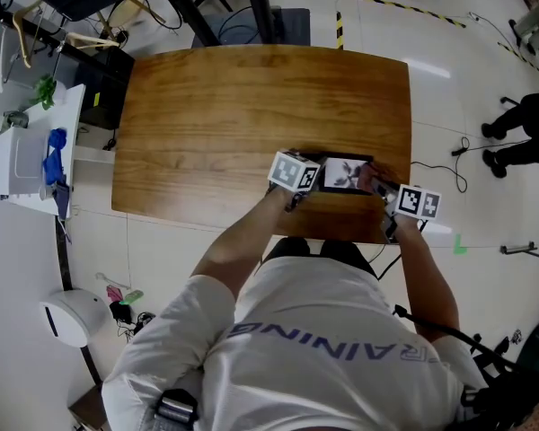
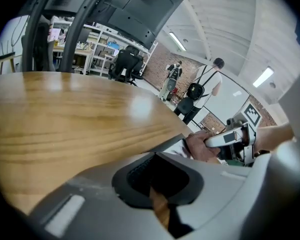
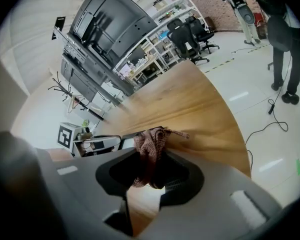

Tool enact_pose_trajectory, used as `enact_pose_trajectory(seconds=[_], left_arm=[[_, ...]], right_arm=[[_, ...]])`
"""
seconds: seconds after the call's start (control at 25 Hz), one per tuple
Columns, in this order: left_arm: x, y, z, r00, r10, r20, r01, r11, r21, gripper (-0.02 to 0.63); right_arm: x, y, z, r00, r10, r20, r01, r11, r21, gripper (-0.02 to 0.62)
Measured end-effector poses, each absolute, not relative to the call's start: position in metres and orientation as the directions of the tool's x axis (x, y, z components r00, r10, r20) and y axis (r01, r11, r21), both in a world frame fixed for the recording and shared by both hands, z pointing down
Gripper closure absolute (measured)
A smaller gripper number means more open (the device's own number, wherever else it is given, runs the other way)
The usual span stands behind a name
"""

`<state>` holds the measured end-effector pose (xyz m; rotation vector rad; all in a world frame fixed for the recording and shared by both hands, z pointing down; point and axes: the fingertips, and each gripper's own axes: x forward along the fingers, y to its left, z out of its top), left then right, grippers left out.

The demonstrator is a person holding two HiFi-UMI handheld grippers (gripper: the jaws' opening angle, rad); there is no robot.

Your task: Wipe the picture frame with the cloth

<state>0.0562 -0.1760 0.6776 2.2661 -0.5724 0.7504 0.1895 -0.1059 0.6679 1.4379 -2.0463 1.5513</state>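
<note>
A black picture frame (image 1: 344, 173) with a pale photo lies flat near the front edge of the wooden table (image 1: 251, 115). My left gripper (image 1: 316, 180) is at the frame's left end, and its jaws look closed over the dark frame edge (image 2: 176, 145). Held on the frame's right part, my right gripper (image 1: 380, 188) is shut on a bunched pinkish-brown cloth (image 1: 368, 179). In the right gripper view the cloth (image 3: 150, 146) hangs out between the jaws, over the frame's corner (image 3: 121, 136). The left gripper view shows the cloth (image 2: 200, 148) pressed on the frame under the right gripper (image 2: 229, 138).
The table's front edge runs just under the frame. A white cart (image 1: 27, 160) with a blue item stands left of the table. A person's legs (image 1: 525, 133) and floor cables are at the right. Black equipment stands behind the table.
</note>
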Motion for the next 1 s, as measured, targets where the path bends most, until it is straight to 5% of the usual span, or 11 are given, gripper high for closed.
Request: enact_pose_trajectory(seconds=[0.2, 0.52, 1.0], left_arm=[[0.056, -0.177, 0.677, 0.749, -0.197, 0.632, -0.576, -0.666, 0.474, 0.6], [0.056, -0.176, 0.677, 0.749, -0.209, 0.629, -0.579, -0.668, 0.468, 0.6], [0.055, -0.176, 0.676, 0.748, -0.215, 0.628, -0.58, -0.672, 0.461, 0.6]], right_arm=[[0.155, -0.112, 0.645, -0.6, -0.58, 0.55, -0.692, 0.031, -0.722, 0.476], [0.066, -0.103, 0.654, -0.739, -0.428, 0.519, -0.61, 0.101, -0.786, 0.476], [0.116, -0.095, 0.668, -0.646, -0.479, 0.594, -0.69, 0.033, -0.723, 0.476]])
